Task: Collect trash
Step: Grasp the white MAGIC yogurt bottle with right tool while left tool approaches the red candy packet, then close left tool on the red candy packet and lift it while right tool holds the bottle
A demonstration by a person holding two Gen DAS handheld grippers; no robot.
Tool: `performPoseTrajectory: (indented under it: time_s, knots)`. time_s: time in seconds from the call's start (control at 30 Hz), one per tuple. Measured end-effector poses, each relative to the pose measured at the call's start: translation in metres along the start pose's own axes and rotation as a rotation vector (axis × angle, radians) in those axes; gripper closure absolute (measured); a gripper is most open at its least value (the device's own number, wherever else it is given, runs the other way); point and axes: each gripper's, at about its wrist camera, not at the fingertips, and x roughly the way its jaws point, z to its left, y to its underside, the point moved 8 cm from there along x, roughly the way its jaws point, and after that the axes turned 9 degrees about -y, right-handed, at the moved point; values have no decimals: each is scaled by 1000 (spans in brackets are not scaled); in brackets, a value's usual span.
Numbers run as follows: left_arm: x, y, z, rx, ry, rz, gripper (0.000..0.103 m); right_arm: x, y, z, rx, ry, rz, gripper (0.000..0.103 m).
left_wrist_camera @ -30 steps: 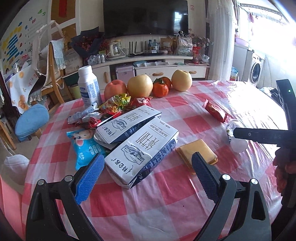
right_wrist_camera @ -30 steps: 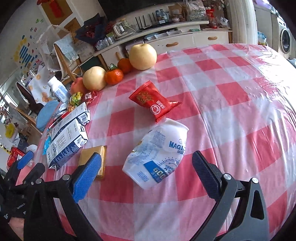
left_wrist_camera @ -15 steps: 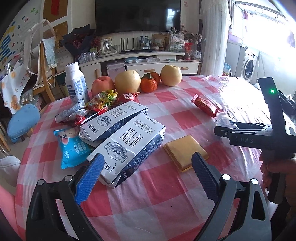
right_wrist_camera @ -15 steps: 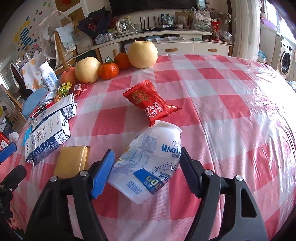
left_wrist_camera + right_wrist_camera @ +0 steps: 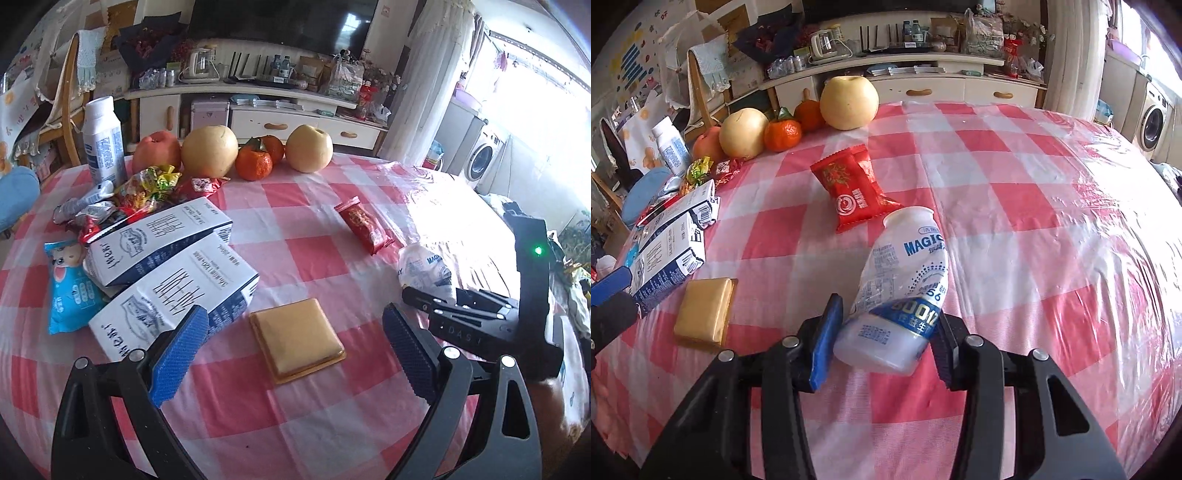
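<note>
Behind everything runs a living room: a dark television over a long white cabinet, a washing machine off by the bright window. Nearer, the round surface [image 5: 1015, 177] wears a red-and-white checked cloth under clear plastic film. Two milk cartons [image 5: 173, 266] lie side by side at one edge, with a heap of wrappers [image 5: 122, 199] behind them and a row of fruit [image 5: 208, 151] at the far rim. A flat yellow packet [image 5: 299, 339] lies alone near the middle, and a red snack pouch [image 5: 853, 188] lies just beyond the crumpled white bottle [image 5: 905, 288].

That bottle lies on its side, its base between the pads of the right tool [image 5: 882, 332], whose jaws are closing; the pads look to be meeting its sides, though a firm clamp is not yet sure. The left tool [image 5: 291, 347] hangs with its jaws wide apart above the yellow packet, holding nothing.

The risk is in the bottle: thin and already dented, it may buckle further and squirt out of the pads, or pivot since only its base is caught. The slick film could let it skid.
</note>
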Motion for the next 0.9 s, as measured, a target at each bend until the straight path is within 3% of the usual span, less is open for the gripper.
performPoseTrajectory:
  time_s: [0.13, 0.2, 0.3, 0.47, 0.53, 0.73, 0.9]
  knots:
    - [26, -21, -22, -56, 7, 42, 9, -7, -3, -19, 50, 9, -8, 54]
    - [41, -30, -31, -75, 3, 61, 9, -12, -5, -28, 61, 31, -18, 39]
    - [70, -44, -54, -85, -24, 97, 9, -18, -9, -39, 72, 50, -36, 25]
    - [116, -57, -83, -65, -115, 159, 10, -15, -9, -46, 111, 2, -23, 22]
    - [131, -62, -93, -79, -121, 179, 20, -13, -9, -46, 116, -8, -17, 22]
    - [156, -68, -108, -82, -149, 223, 30, -6, -11, -45, 102, -9, -10, 22]
    - [159, -73, -110, -57, -182, 217, 46, -3, -12, -43, 80, -6, -11, 22]
